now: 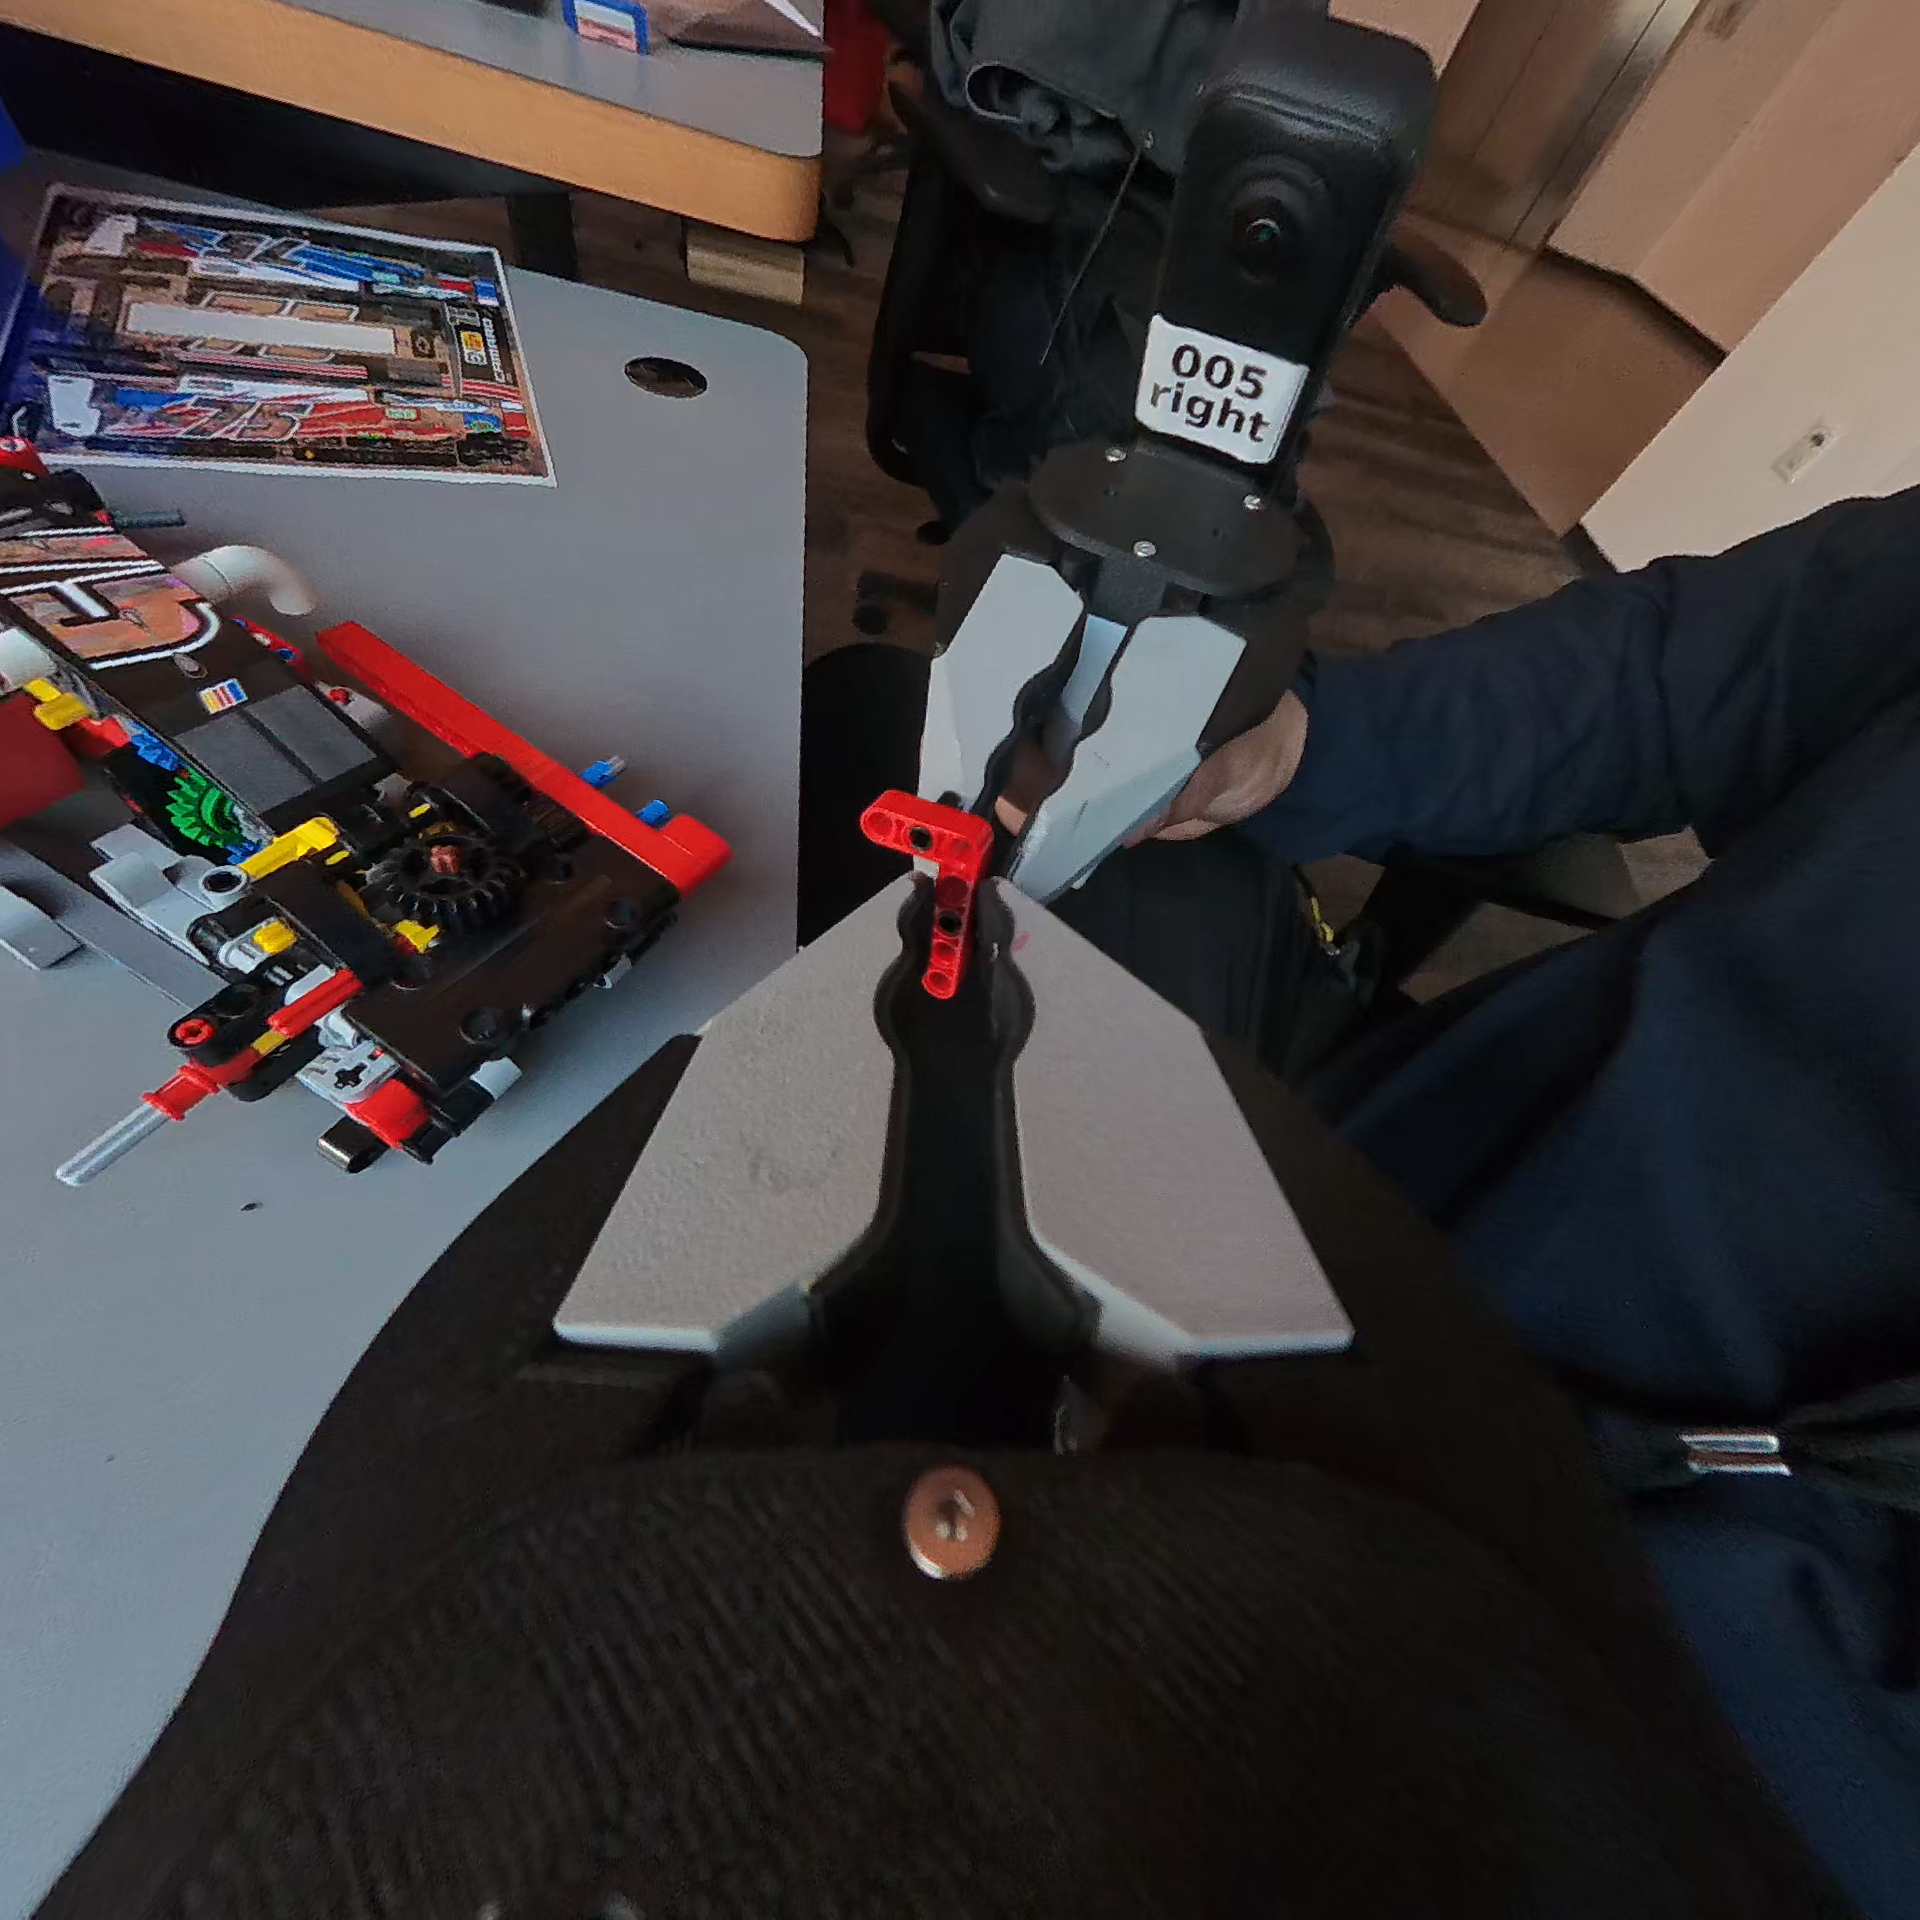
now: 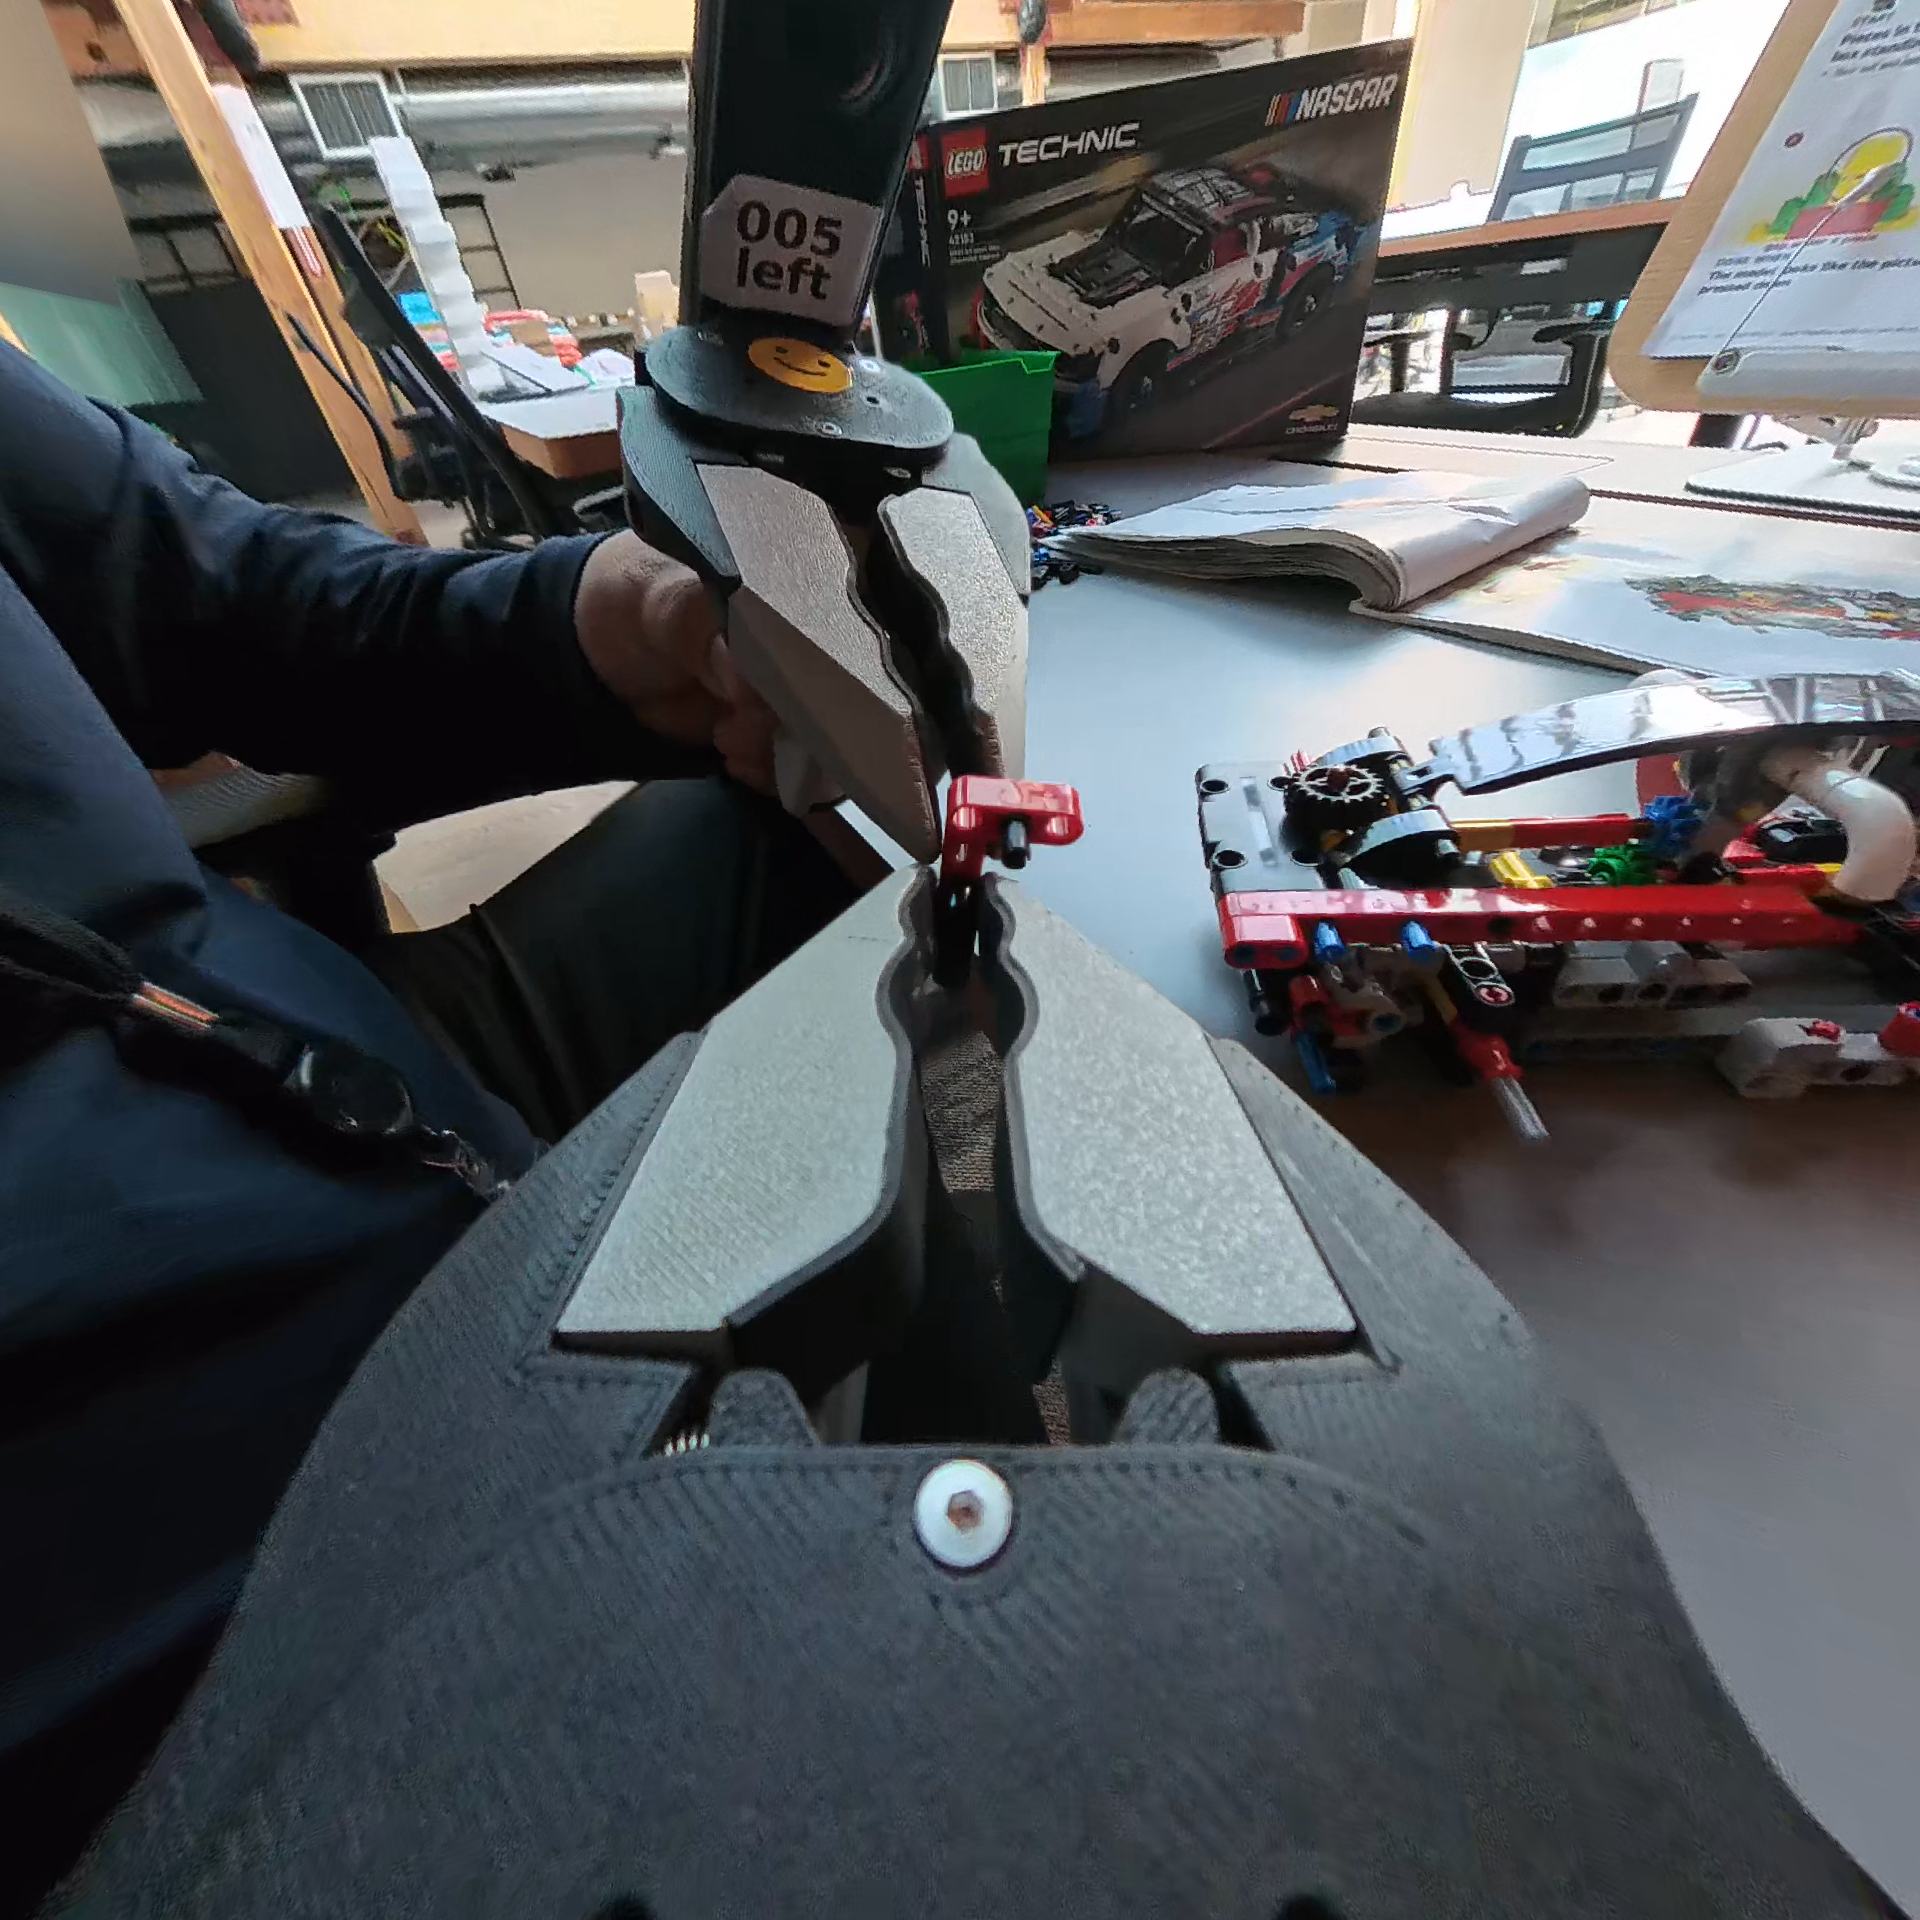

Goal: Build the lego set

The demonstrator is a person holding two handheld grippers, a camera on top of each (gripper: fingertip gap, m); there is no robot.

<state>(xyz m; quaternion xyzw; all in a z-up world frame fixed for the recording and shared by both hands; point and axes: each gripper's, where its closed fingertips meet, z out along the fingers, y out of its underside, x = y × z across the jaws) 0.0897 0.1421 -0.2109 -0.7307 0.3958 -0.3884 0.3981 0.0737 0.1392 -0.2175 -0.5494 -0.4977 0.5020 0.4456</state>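
My left gripper [image 1: 951, 894] is shut on the long leg of a red L-shaped beam with holes [image 1: 940, 894], held in the air off the grey table's [image 1: 644, 623] edge. A short black pin [image 2: 1023, 831] sticks out of the beam's short arm [image 2: 1013, 810]. My right gripper [image 2: 958, 883] is shut on a black pin [image 2: 956, 925] whose far end meets the beam's corner. In the left wrist view the right gripper [image 1: 992, 831] reaches the beam from behind. In the right wrist view the left gripper [image 2: 935, 810] comes down from the upper left.
A part-built brick car chassis [image 1: 343, 862] lies on the table and also shows in the right wrist view [image 2: 1558, 883]. A sticker sheet [image 1: 281, 332], an open booklet [image 2: 1351, 530], the set's box [image 2: 1143, 249] and a green bin [image 2: 987, 405] stand farther back. The person's lap lies below the grippers.
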